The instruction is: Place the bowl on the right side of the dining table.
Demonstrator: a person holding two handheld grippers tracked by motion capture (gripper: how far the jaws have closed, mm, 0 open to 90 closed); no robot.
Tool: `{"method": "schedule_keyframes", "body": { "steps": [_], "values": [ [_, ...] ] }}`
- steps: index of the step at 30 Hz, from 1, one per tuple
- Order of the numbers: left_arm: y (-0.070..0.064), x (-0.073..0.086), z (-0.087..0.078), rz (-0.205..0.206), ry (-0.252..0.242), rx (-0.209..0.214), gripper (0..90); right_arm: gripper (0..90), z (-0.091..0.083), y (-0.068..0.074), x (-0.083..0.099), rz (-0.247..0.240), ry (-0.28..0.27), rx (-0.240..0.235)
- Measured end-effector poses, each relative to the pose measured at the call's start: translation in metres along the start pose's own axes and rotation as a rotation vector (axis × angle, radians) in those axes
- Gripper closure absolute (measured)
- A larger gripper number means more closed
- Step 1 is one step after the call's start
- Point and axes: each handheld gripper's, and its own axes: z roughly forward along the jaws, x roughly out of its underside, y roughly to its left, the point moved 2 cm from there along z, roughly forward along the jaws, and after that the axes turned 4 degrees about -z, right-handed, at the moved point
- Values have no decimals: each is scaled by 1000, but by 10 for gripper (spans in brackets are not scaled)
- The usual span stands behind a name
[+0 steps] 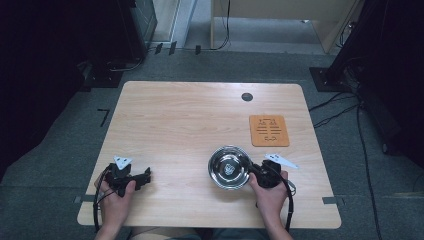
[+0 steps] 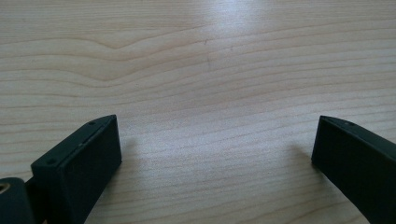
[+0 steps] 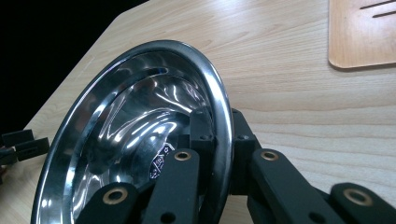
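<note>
A shiny steel bowl (image 1: 229, 167) sits on the wooden table (image 1: 200, 115), right of the middle and near the front. My right gripper (image 1: 253, 171) is shut on the bowl's right rim. In the right gripper view the rim of the bowl (image 3: 140, 121) runs between the two jaws, one inside and one outside. My left gripper (image 1: 146, 176) rests at the front left of the table, held by a hand. Its jaws stand wide open over bare wood, as the left gripper (image 2: 215, 140) view shows, with nothing between them.
A square wooden trivet (image 1: 269, 130) with cut slots lies behind and to the right of the bowl, and its corner (image 3: 362, 32) appears in the right gripper view. A round dark grommet (image 1: 247, 97) is set in the table near the back edge. Cables run over the floor at right.
</note>
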Motion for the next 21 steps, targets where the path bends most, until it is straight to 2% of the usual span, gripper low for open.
{"method": "schedule_keyframes", "body": {
  "steps": [21],
  "values": [
    [0,0,0,0,0,0,12,854,-5,-10,-5,19,-23,23]
  ]
}}
